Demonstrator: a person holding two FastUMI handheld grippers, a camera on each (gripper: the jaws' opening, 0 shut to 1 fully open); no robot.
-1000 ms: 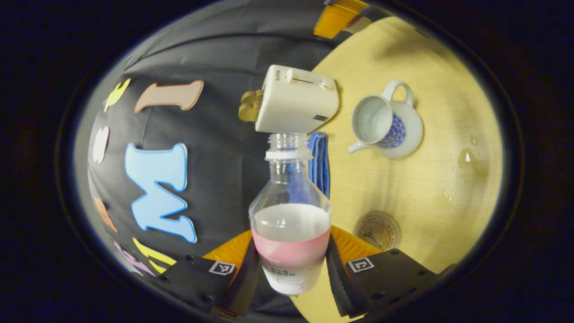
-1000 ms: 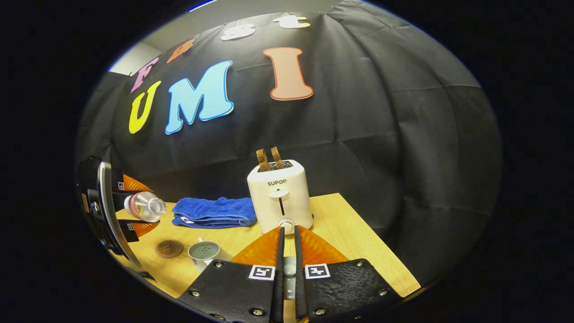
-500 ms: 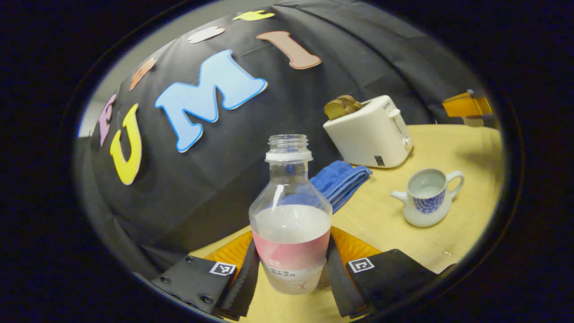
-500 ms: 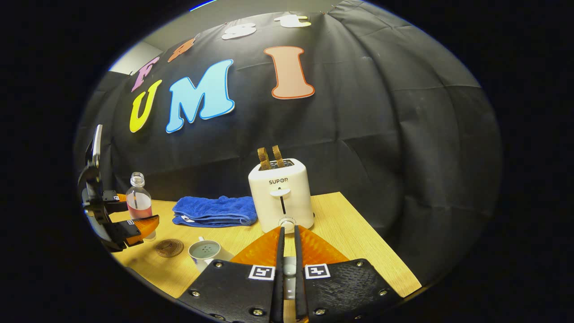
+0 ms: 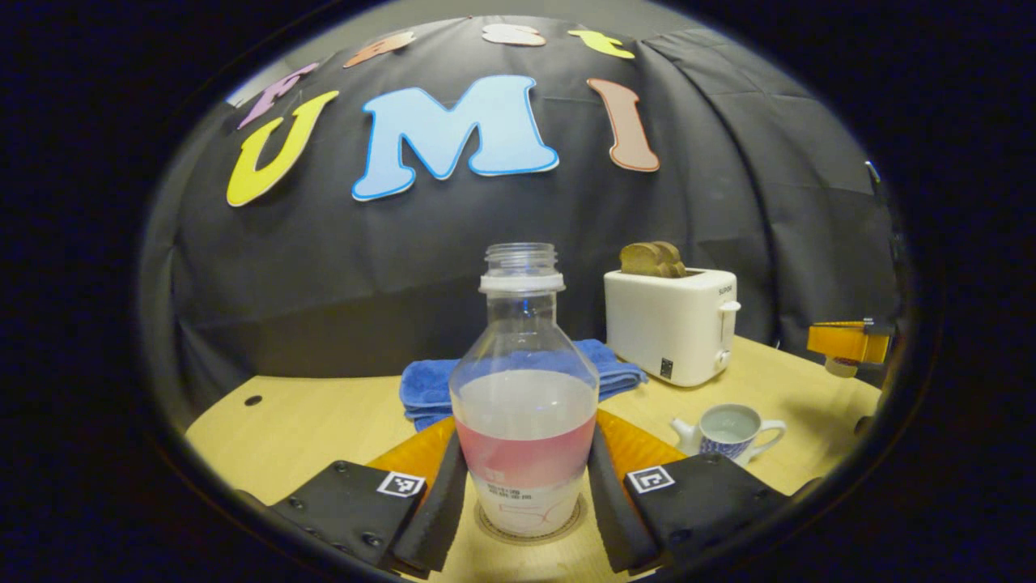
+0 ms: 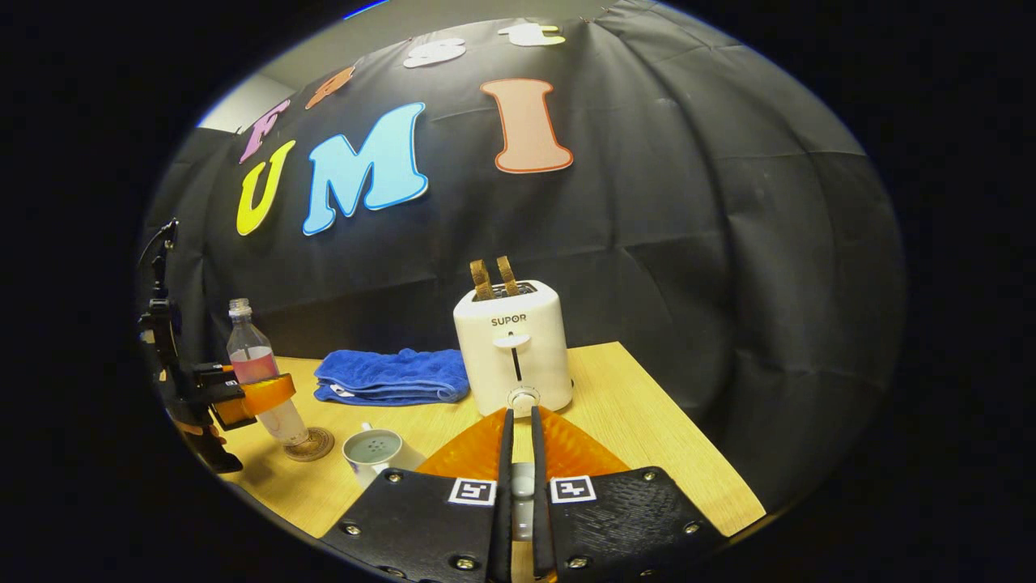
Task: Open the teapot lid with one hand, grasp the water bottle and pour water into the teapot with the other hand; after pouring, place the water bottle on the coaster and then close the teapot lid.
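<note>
Left gripper view: left gripper (image 5: pixel 526 494) clasped 1 upright water bottle (image 5: pixel 524 397), base on coaster (image 5: pixel 528 530). Open teapot (image 5: pixel 728 429) stood to its right, nearer right gripper (image 6: pixel 518 494), which pinched the lid (image 6: pixel 522 486).

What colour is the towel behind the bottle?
Blue. The towel shows best in the right gripper view, folded beside the toaster.

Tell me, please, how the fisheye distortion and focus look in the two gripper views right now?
Left gripper view: the water bottle is sharp, the table edge bows, and the teapot casts a soft shadow. Right gripper view: the toaster is crisp, and the edges darken.
</note>
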